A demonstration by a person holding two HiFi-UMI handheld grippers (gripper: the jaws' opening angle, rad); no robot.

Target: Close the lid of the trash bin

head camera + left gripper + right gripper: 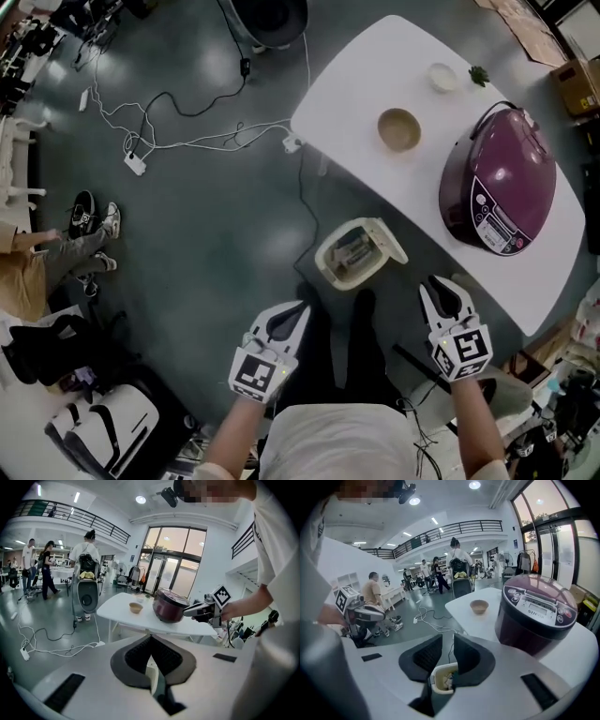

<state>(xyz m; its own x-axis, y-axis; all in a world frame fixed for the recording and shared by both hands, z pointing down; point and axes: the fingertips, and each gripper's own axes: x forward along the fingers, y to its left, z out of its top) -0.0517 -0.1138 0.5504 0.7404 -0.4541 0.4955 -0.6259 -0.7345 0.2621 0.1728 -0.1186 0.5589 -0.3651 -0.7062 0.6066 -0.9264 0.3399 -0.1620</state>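
Left gripper [298,309] jaws together, empty, right gripper [444,289] jaws slightly apart, empty, trash bin [349,255] on floor [216,216] just ahead, between the two, lid [389,244] swung open toward right gripper, tabletop [375,75] beyond.

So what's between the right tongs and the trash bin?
Nothing. In the head view only grey floor shows between the right gripper and the open trash bin. The right gripper view sees the bin straight through its tongs.
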